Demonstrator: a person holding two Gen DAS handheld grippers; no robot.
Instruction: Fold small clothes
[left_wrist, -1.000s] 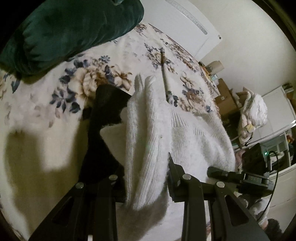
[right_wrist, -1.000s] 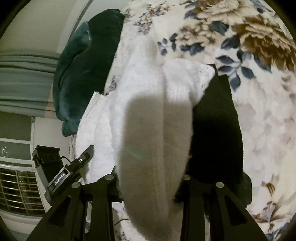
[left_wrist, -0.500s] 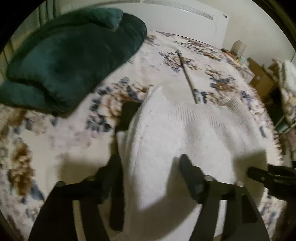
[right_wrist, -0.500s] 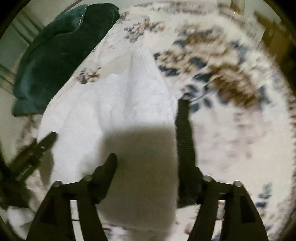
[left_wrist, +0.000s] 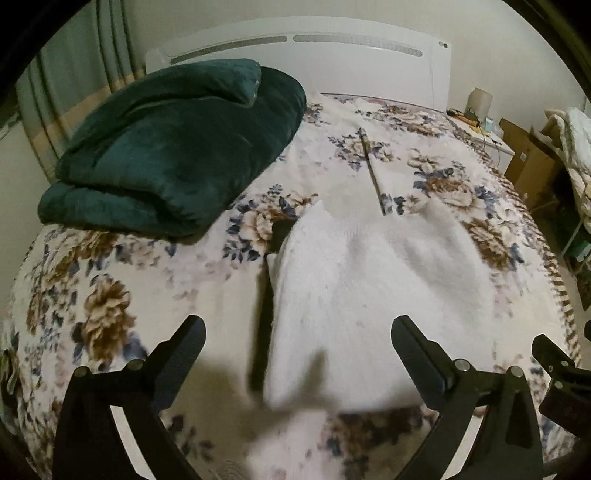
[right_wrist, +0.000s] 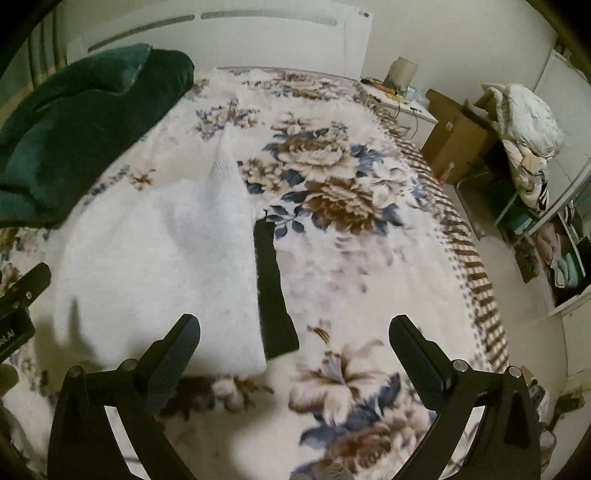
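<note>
Left tongs (left_wrist: 297, 338): jaws spread wide, having just been opening, nothing between the pads; poised above the bed. Right tongs (right_wrist: 294, 338): likewise wide apart, just opened, empty. White knit sweater (left_wrist: 369, 288): lies flat on the floral bedspread (left_wrist: 110, 295), released, its near hem just ahead of both tongs, a ribbed cuff (right_wrist: 223, 162) pointing toward the headboard (left_wrist: 314, 48). Black garment (right_wrist: 273, 295): a dark strip showing along the sweater's edge, apparently lying beneath it. Step in hand, by judgement: a fold has been laid down and let go. Next move likely calls for a fresh grip on an edge or sleeve, both tongs together, to bring it across without dragging the black piece. Surroundings: folded green blanket (left_wrist: 177, 147) near the headboard; thin stick (left_wrist: 373, 173) on the bedspread beyond the sweater. Writing: lettering on the other tool at the right view's left edge, too cropped to read.
</note>
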